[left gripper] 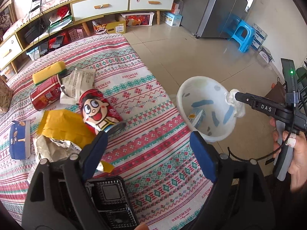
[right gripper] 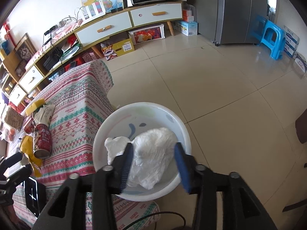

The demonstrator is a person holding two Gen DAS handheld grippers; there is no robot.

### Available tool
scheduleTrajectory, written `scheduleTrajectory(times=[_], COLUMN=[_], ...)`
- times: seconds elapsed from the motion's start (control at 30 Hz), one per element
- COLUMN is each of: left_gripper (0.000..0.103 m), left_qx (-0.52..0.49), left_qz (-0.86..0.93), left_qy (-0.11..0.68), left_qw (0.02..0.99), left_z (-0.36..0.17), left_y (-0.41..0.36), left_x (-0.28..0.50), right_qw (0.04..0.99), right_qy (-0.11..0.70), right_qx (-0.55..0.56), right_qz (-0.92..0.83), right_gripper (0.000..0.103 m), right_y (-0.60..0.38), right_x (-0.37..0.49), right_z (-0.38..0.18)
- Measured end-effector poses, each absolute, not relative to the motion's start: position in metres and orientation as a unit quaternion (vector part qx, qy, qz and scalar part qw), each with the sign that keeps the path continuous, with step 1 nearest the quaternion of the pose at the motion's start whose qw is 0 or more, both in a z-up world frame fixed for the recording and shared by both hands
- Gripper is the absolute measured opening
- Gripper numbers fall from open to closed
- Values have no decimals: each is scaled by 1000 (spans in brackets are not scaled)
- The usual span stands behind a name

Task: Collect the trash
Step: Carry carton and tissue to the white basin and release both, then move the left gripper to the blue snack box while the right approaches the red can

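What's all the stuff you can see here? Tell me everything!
bin: one, white, beside the table
tissue wad: one, white, over the bin, between the right jaws
small carton: one, pale blue, inside the bin
cans: two, red, lying on the table
sponge: one, yellow, behind the cans
paper packet: one, white, by the cans
wrapper: one, yellow, beside the cartoon can
snack packet: one, blue, table's left side
table: one, pink-green patterned cloth
stool: one, blue, near the fridge
fridge: one, grey, far wall
left hand-held gripper: black, blue pads, open, empty
right hand-held gripper: black, blue pads, open
hand: one, holding the right gripper
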State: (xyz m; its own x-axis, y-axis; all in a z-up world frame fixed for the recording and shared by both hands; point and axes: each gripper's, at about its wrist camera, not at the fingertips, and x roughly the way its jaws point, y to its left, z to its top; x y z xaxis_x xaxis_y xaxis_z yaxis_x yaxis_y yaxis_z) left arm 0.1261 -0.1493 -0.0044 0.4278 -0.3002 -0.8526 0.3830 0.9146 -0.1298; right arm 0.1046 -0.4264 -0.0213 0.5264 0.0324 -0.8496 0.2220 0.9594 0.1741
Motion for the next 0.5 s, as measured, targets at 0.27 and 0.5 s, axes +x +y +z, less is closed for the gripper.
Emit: scheduleTrajectory(times=[0.27, 0.5], left_gripper=[88, 88], left_qx=[33, 30], left_qz=[-189, -171], left_qy=[494, 495], left_qw=[848, 851], left_z=[-2, -2], left_y=[-117, -86], left_x=[122, 119], right_qw=[868, 872], right_qy=[477, 477], right_qx=[128, 104], right_qz=[-48, -34], right_gripper=[73, 76], right_y=[-409, -384], right_x=[105, 109], right_z=[-15, -10])
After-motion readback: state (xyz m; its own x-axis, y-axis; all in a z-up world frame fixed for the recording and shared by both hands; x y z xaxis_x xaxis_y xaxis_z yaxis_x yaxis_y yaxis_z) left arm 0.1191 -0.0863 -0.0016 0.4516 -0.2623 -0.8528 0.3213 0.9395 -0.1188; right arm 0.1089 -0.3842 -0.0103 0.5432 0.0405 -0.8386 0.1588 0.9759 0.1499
